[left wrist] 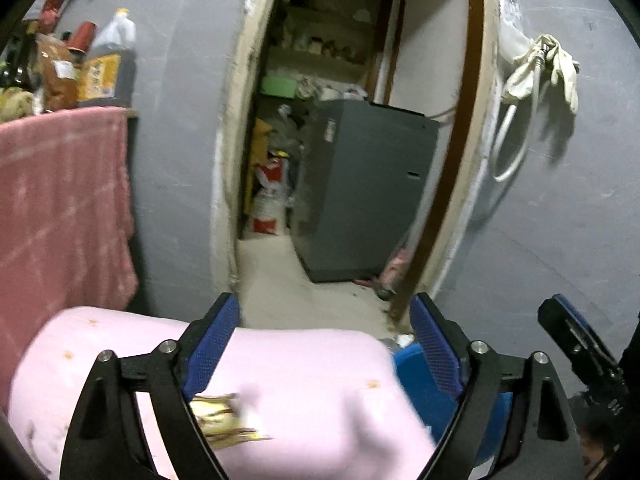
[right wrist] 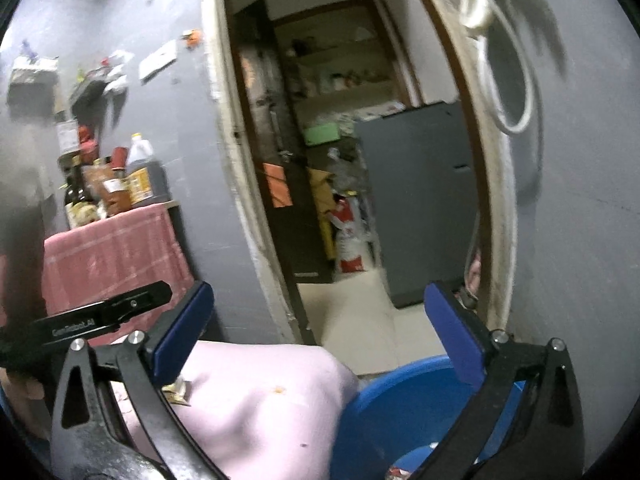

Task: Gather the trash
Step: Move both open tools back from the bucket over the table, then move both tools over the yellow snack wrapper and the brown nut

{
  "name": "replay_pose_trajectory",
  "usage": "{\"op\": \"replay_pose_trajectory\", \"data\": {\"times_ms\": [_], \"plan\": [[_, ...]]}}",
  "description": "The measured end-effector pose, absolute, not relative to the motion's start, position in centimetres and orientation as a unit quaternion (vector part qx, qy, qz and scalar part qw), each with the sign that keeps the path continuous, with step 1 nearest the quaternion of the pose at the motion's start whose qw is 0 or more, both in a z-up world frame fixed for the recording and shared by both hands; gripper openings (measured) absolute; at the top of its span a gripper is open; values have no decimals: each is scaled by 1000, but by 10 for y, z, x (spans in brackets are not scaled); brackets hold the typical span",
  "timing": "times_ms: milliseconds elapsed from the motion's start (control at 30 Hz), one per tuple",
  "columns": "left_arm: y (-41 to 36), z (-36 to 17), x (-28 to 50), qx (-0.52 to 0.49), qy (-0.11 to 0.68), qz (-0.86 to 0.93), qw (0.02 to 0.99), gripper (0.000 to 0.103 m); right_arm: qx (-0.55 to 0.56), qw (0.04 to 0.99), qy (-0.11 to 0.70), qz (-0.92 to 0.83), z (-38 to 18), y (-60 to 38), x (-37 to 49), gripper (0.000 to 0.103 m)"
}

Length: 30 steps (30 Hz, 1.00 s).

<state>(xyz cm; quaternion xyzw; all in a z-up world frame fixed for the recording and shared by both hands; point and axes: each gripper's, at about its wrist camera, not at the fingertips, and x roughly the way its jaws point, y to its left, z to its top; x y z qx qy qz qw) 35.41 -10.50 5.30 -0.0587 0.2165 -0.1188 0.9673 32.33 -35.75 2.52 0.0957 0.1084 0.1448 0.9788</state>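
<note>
While both claws, left (left wrist: 326, 346) and right (right wrist: 320, 336), gape empty, wrappers (left wrist: 224, 420) litter the pink surface (left wrist: 300, 392).

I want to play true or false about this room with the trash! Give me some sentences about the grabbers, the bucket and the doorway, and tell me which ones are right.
1. Both grabbers are open and hold nothing. True: the left gripper and the right gripper have their jaws wide apart with nothing between the pads.
2. The bucket is red. False: the bucket is blue.
3. A wrapper lies on the pink surface. True: the yellowish wrapper rests on the pink surface.
4. The doorway is shut by a door. False: the doorway stands open, and a grey cabinet shows inside.
5. White gloves hang on the wall. True: the gloves hang right of the doorway.
</note>
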Motion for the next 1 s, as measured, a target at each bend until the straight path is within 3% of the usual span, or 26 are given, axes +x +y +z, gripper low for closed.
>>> {"op": "replay_pose_trajectory", "data": {"times_ms": [33, 533, 1000], "plan": [[-98, 53, 350, -58, 212, -109, 970, 102, 92, 979, 106, 151, 26, -352, 323, 103], [-21, 43, 311, -21, 173, -24, 984, 102, 67, 973, 111, 192, 22, -297, 327, 103], [18, 7, 310, -8, 227, 13, 974, 102, 0, 951, 217, 221, -8, -245, 350, 103]]}}
